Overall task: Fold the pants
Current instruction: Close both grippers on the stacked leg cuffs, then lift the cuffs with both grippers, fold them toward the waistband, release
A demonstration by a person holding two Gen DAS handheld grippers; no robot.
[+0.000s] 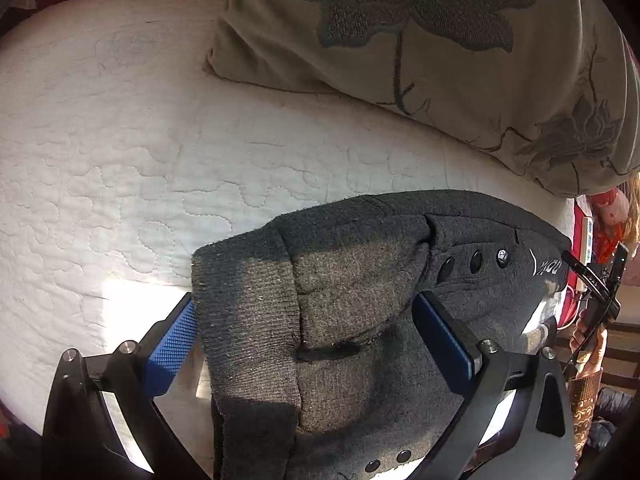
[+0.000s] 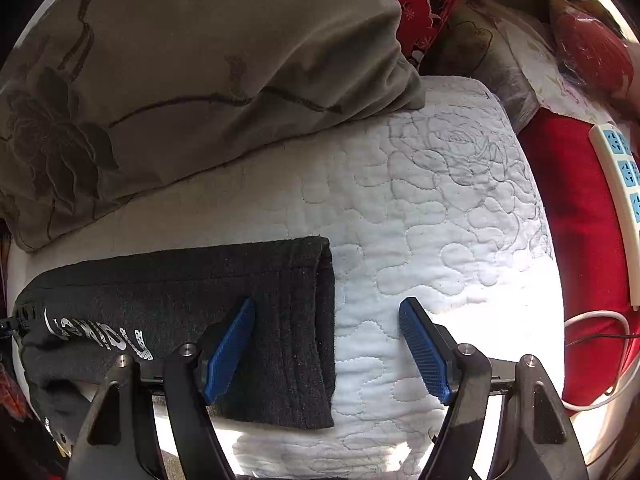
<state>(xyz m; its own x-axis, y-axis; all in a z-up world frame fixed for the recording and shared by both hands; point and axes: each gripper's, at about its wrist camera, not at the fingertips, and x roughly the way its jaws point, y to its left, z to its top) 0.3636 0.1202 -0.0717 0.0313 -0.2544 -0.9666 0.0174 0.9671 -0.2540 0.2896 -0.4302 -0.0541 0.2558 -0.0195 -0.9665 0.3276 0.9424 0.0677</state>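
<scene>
far left, from the left cam, there's bare white quilt (image 1: 120, 152) with a patch of sun on it, then the left gripper (image 1: 304, 320) sitting low over one end of the pants (image 1: 352, 304). its jaws are wide open and straddle a thick bunched stack of dark grey knit. the left pad looks to be touching the ribbed edge or just beside it, the right pad rests over the cloth near the snaps; hard to say if either presses. nothing is pinched.

the pants lie across the quilt, already doubled over, in front of a big olive pillow (image 1: 460, 60). fabric looks like soft, fuzzy fleece or knit, so my guess is it's light, floppy and a bit grippy rather than slippery. it'll sag and unroll if you grab one layer only. i'd take the whole stack at a folded edge or corner, all layers in one bite, and keep it low on the quilt.

over on the right cam, the right gripper (image 2: 326, 344) is also fully open, holding nothing. its left finger hovers over or lightly on the neat squared end of the pants, the right finger is over bare quilt, well off the cloth. far right there's a red cushion (image 2: 576, 240) with a power strip (image 2: 616, 184) on it.
</scene>
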